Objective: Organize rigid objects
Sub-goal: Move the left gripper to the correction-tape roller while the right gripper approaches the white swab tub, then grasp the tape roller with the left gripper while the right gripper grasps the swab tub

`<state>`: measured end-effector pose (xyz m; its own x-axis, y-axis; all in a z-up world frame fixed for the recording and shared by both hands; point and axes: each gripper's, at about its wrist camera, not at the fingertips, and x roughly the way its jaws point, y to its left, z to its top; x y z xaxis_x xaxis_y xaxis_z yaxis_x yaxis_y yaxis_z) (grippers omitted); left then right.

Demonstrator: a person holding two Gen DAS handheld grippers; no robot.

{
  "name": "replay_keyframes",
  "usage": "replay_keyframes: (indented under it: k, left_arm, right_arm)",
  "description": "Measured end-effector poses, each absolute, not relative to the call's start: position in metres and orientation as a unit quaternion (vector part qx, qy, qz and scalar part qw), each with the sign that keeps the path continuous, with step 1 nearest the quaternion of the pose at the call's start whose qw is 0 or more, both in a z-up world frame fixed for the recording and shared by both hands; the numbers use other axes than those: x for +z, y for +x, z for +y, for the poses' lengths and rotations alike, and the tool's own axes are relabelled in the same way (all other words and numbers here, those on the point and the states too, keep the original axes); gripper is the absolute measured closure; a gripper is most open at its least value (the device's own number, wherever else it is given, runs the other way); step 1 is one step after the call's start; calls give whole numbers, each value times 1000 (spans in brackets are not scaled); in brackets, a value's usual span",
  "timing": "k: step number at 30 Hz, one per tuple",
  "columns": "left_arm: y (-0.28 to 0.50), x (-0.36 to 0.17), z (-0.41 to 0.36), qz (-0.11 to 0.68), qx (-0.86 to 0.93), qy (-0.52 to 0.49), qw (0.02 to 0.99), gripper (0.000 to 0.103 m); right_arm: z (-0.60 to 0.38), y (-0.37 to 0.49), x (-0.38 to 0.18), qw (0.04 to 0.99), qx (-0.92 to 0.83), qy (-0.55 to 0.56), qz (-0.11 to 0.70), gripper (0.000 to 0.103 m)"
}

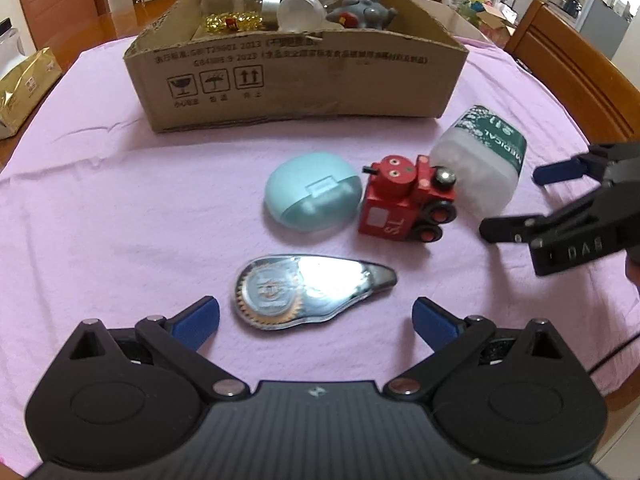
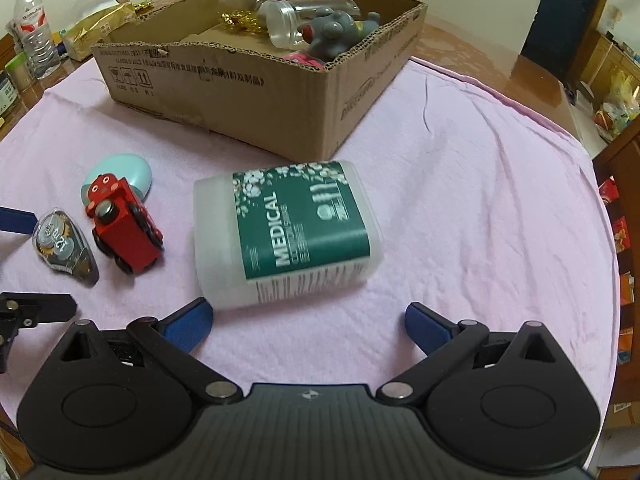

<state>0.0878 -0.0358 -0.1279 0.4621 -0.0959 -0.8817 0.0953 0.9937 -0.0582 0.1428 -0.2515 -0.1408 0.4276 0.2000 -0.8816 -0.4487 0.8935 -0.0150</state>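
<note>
Well, frosted medical box (image 2: 288, 232) (green label) lies sideways, seemingly capless.

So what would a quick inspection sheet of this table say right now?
Surface: pink cloth covers a round wooden table, wrinkled.
Job's things: correction tape, mint case, red toy train and medical tub lying on the cloth; cardboard box already holds a grey toy, clear jars and gold trinkets.
Clutter: gold packet, water bottle beyond the cloth.
Grippers: left gripper open before the tape; right gripper open before the tub.
Cables: thin black one at the right edge.
Surroundings: wooden chairs, household shelves.
</note>
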Motion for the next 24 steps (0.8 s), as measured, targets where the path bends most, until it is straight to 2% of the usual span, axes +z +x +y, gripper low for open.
replay_keyframes:
  k: [14, 19, 24]
  left_arm:
    - [88, -136, -53, 493, 5, 4, 870, 3]
    - [88, -134, -49, 488, 1, 5, 873, 14]
    - [89, -133, -45, 490, 6, 2, 872, 14]
  right_arm:
    - [-258, 147, -141, 823, 265, -159, 476, 0]
    - [-253, 154, -141, 817, 278, -168, 477, 0]
    - [-247, 158, -140, 816, 273, -168, 481, 0]
